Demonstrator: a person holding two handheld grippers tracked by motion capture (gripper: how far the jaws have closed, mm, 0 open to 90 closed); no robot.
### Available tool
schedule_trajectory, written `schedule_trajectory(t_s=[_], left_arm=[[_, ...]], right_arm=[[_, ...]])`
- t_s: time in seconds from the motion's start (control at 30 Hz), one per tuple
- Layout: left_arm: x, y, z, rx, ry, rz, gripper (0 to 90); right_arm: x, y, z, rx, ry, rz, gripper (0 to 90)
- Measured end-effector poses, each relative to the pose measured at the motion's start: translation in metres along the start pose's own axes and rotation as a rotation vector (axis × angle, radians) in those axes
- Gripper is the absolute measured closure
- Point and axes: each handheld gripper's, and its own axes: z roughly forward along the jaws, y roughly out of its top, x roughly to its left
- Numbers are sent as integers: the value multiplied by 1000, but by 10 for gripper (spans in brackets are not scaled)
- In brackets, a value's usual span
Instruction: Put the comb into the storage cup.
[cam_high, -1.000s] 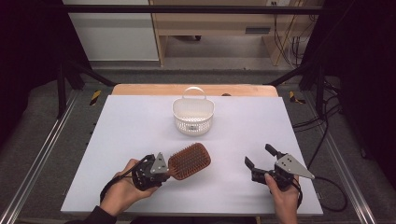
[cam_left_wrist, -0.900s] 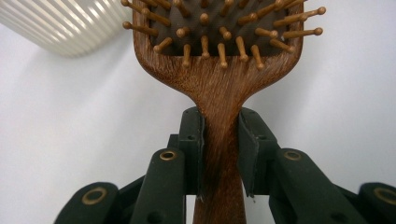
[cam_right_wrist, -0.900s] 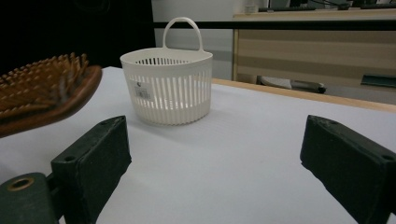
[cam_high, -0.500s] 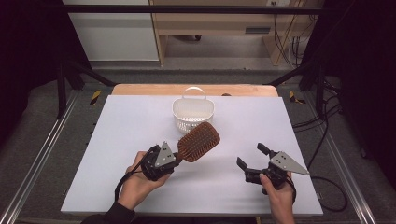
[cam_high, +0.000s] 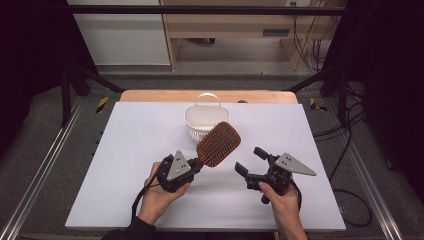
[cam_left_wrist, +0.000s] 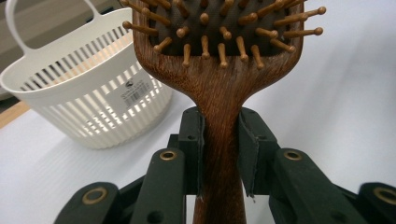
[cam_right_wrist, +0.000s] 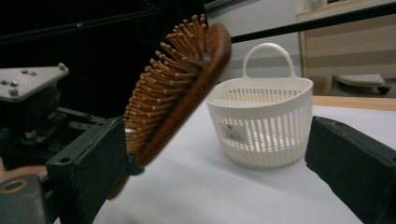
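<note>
High view: the left claw (cam_high: 196, 165) clamps the brush (cam_high: 218, 144) by its handle, head raised just before the basket (cam_high: 206, 121), likely for dropping in. The right claw (cam_high: 248, 161) waits released beside the brush.

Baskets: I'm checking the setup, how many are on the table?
1. The white basket stands at the far middle of the table, just beyond the hairbrush held in the left gripper.

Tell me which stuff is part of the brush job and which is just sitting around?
Part of the job: wooden hairbrush, clamped by its handle in the left gripper; white basket; open right gripper.
Just there: table, cables on the floor.
</note>
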Motion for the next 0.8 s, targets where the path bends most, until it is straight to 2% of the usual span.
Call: schedule_trajectory(t_s=[0.23,0.37,0.6,0.8], left_arm=[[-3,-3,-1,-6,7,2,723],[-4,-6,-3,-21,18,-10,724],[-6,-4,-10,-53,31,-5,724],[-4,-4,-12,-60,29,-6,723]], right_arm=[[15,9,19,10,57,42,74],[21,11,27,15,72,58,81],[30,17,40,36,89,88,99],[32,26,48,30,111,104,184]])
